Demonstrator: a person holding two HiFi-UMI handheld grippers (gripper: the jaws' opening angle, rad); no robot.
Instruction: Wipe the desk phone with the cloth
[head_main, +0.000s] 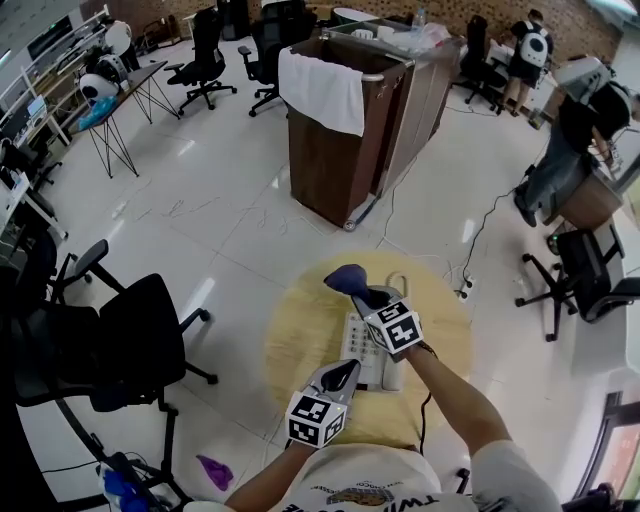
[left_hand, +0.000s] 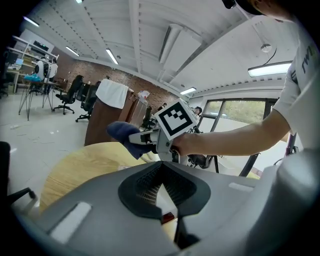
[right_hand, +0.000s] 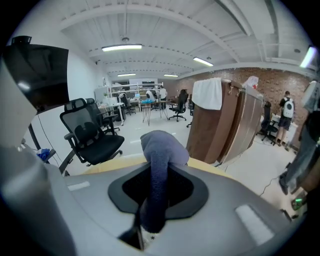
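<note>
Room: open floor lies all round the round table (head_main: 300, 335). A black office chair (head_main: 140, 340) stands well off to your left and a brown cabinet (head_main: 340, 160) lies beyond the far side, so neither should crowd your elbows.

Table: pale wood, bare apart from the phone. There is free top to the left of the phone and less to the right, and the near rim sits close against your body.

Desk phone (head_main: 362, 350): white, lying near the table's middle and running away from you. Its cord (head_main: 425, 405) trails off the near right edge, just under your right forearm — mind it on any pull-back stroke.

Cloth (head_main: 347, 279): dark blue, bunched into a pad that sticks out past the jaw tips. It sits over the far end of the phone, but I cannot tell whether it touches the casing.

Right gripper (head_main: 366, 297): the jaws are clamped on the cloth, which runs down between them in the right gripper view. That grip puts soft fabric rather than hard tips toward the phone.

Left gripper (head_main: 348, 368): the jaws are pressed together with nothing between them. It sits at the phone's near left edge, likely placed to steady the phone, though contact is unclear.

Stage: by my judgement the wiping is at the far end, so there is room to draw toward you along the phone's length.
</note>
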